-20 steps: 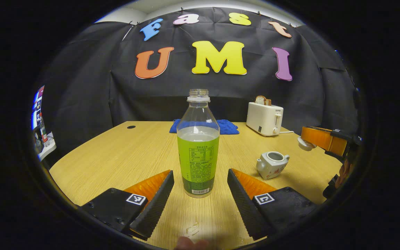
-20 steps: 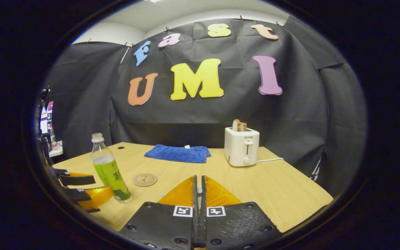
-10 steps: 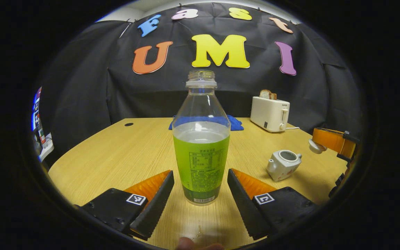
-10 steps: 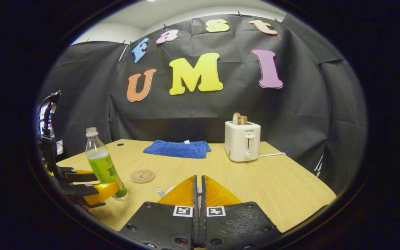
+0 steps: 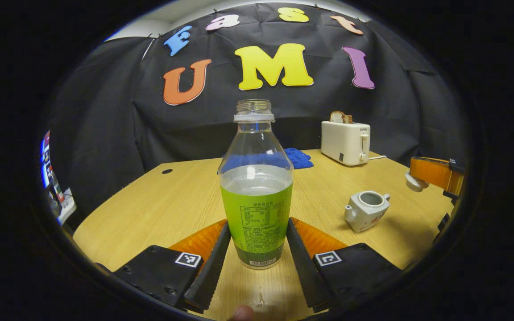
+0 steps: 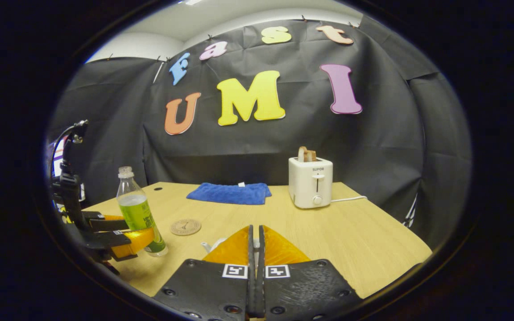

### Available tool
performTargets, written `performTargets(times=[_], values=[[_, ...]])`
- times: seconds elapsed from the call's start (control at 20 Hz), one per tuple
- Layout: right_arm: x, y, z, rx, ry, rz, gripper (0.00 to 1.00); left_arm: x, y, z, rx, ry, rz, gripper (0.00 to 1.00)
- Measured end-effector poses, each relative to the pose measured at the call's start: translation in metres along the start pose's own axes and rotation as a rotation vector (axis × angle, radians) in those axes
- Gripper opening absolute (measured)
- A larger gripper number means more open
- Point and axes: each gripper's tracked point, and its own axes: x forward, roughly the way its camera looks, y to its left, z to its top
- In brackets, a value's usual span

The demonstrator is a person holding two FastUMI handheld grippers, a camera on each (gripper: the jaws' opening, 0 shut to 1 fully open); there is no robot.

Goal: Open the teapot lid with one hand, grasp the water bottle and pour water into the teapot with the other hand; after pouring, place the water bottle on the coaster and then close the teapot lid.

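My left gripper (image 5: 257, 243) squeezes the water bottle (image 5: 256, 187) between both fingers. My right gripper (image 6: 255, 249) is pinched tight on the teapot lid (image 5: 414, 183), up beside the open teapot (image 5: 366, 209).

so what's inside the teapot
The teapot stands open on the table, lid off. Its mouth shows a pale inner wall and a greyish hollow; from this angle I cannot tell whether any water is in it. The bottom is hidden by the rim.

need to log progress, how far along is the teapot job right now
Done: the teapot stands open, its lid held up by the right gripper. In hand: the left gripper clamps the water bottle, which stands on the table. Left: pouring, setting the bottle on the coaster, closing the lid.
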Motion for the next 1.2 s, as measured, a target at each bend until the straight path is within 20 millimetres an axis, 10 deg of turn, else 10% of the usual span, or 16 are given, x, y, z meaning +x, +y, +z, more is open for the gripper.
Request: performTargets(times=[0.55,1.2], values=[[-0.017,-0.028,-0.002,0.025,-0.012,0.012,0.00,-0.009,0.028,0.031,0.600,0.041,0.154,0.75],[-0.032,-0.065,-0.010,0.009,-0.009,0.001,0.00,0.009,0.012,0.032,1.181,0.178,0.151,0.74]])
